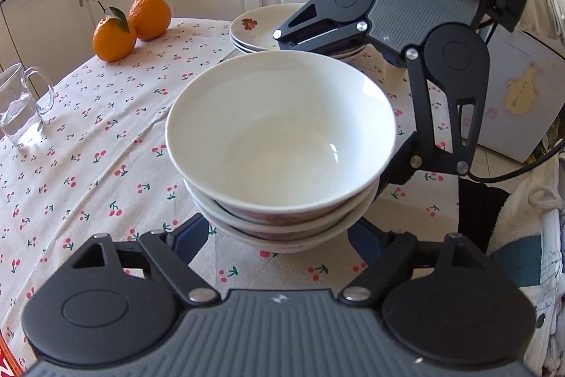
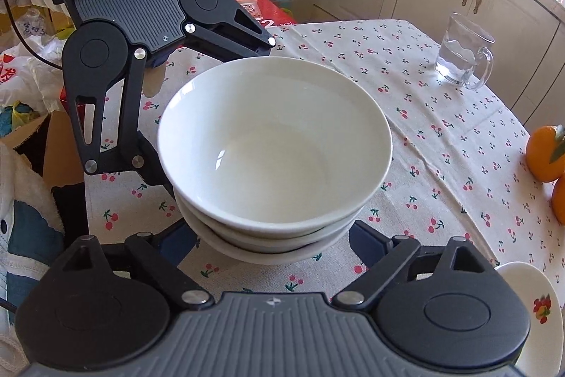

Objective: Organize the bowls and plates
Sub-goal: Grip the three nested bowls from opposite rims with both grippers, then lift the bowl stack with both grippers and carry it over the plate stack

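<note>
The left gripper (image 1: 279,237) and the right gripper (image 2: 273,235) each clamp the stack of three white bowls (image 1: 280,143) from opposite sides on the cherry-print desk (image 1: 106,143), near a stack of plates (image 1: 254,30), a glass mug (image 1: 21,108) and two oranges (image 1: 130,23).

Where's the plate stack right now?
In the left wrist view the plate stack sits on the table beyond the stacked bowls, right of the oranges.

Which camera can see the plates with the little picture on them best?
The left wrist view: the plates show as a stack behind the bowls, partly hidden by the right gripper. The right wrist view catches only one plate edge.
</note>
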The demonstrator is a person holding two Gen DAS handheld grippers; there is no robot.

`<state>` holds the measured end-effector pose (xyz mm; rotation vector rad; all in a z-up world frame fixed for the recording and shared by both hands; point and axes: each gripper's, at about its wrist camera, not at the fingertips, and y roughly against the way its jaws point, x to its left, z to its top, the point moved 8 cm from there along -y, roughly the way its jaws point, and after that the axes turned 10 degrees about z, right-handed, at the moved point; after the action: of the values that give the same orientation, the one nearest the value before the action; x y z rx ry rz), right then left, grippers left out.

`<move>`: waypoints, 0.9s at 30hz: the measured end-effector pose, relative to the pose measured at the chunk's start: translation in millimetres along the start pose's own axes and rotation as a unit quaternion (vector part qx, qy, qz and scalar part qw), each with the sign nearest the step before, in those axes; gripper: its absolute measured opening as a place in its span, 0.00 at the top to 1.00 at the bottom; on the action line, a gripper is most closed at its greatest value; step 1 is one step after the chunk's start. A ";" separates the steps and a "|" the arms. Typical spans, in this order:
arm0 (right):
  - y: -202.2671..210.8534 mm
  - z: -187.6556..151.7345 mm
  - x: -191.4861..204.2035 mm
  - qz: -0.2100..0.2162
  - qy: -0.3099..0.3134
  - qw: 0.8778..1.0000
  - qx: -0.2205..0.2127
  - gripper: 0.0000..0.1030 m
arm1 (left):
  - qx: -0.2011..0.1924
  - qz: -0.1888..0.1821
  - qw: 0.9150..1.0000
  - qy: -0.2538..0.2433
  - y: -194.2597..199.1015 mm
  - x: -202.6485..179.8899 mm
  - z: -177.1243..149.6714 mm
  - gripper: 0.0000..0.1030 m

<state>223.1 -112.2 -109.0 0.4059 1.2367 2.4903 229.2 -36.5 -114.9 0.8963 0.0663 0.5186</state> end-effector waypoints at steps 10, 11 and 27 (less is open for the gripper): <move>-1.7 -0.3 1.2 0.020 0.005 1.000 0.002 0.14 | 0.000 -0.016 1.000 -0.008 -1.7 0.3 1.3 0.20; -1.8 -0.1 1.2 0.020 0.005 1.000 0.002 0.14 | 0.000 -0.016 1.000 -0.009 -1.8 0.4 1.6 0.20; 8.3 -3.2 4.2 0.031 -0.007 0.999 0.000 0.14 | 0.000 -0.006 1.000 -0.013 8.6 -12.7 13.8 0.21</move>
<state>216.6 -117.5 -103.8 0.4692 1.2357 2.5352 218.2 -48.0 -101.6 0.9018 0.0467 0.4961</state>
